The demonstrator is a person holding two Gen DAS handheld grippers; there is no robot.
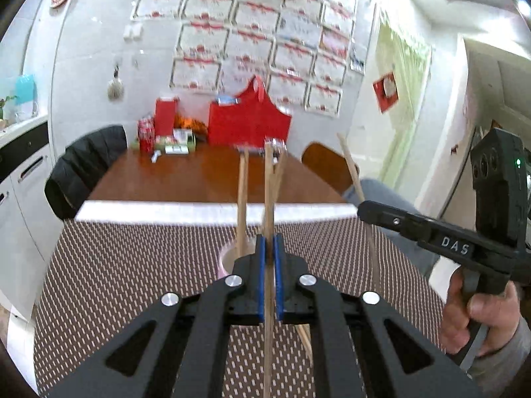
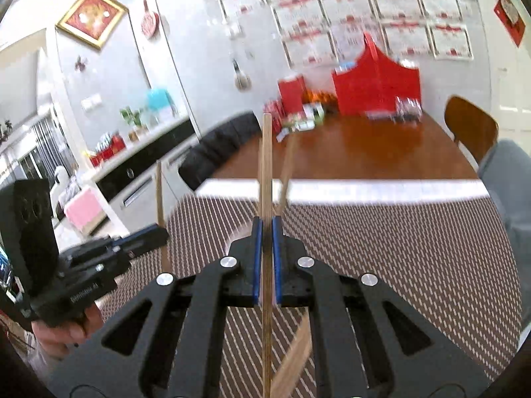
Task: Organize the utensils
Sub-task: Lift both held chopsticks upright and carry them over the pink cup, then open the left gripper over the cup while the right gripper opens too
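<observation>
My left gripper (image 1: pixel 269 237) is shut on a wooden chopstick (image 1: pixel 268 179) that runs upright between its blue pads. Just beyond it stands a pink cup (image 1: pixel 227 257) with other chopsticks (image 1: pixel 243 195) leaning in it. In the left wrist view my right gripper (image 1: pixel 363 207) comes in from the right, closed on a second chopstick (image 1: pixel 350 169). In the right wrist view that gripper (image 2: pixel 266 220) pinches its chopstick (image 2: pixel 266 165) upright. The left gripper (image 2: pixel 162 230) shows at the left there, with its chopstick (image 2: pixel 160 195). Both are held above the mat.
A brown patterned mat (image 1: pixel 132 265) covers the near end of a wooden table (image 1: pixel 186 175). More chopsticks (image 2: pixel 295 355) lie on the mat under the grippers. Red bags (image 1: pixel 249 119) and small boxes stand at the far end. Chairs (image 1: pixel 86 165) flank the table, and a hand (image 1: pixel 481 311) holds the right gripper.
</observation>
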